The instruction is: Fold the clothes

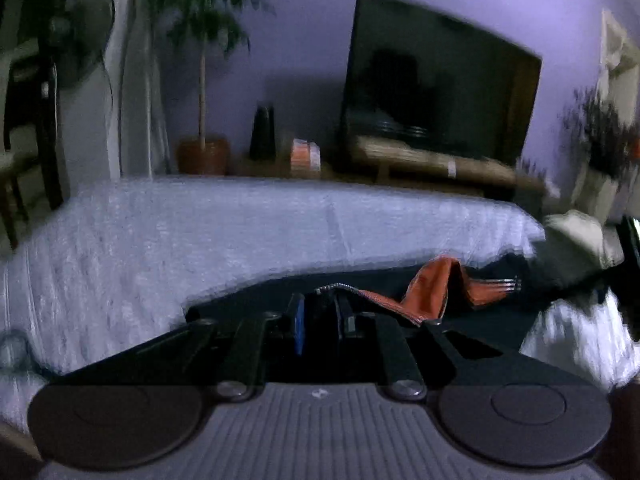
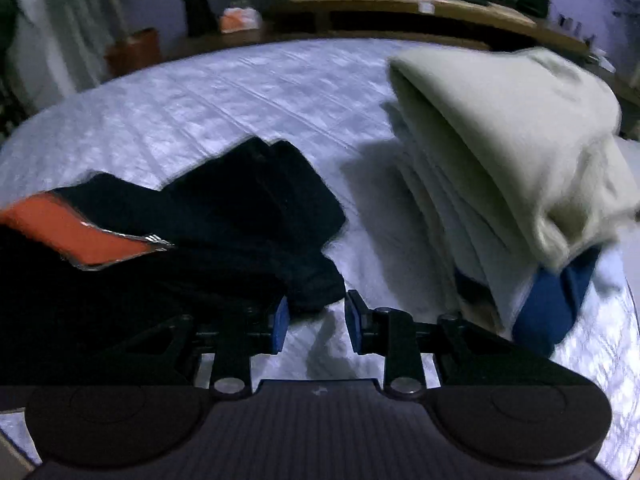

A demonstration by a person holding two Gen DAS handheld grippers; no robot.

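Note:
A black jacket (image 2: 224, 232) with an orange lining (image 2: 76, 236) and a zipper lies crumpled on a white quilted bed (image 2: 224, 92). My left gripper (image 1: 320, 320) is shut on the jacket's black edge (image 1: 460, 320); the orange lining (image 1: 436, 288) and the zipper stand up just beyond the fingers. My right gripper (image 2: 316, 320) is open, low over the bed, with the jacket's near corner touching its left pad (image 2: 280, 320); nothing lies between the pads.
A pile of folded pale clothes (image 2: 508, 160) over a blue item (image 2: 552, 304) sits on the bed at the right. Beyond the bed are a TV (image 1: 436, 80), a low wooden stand (image 1: 432, 160), a potted tree (image 1: 204, 60) and a fan (image 1: 80, 40).

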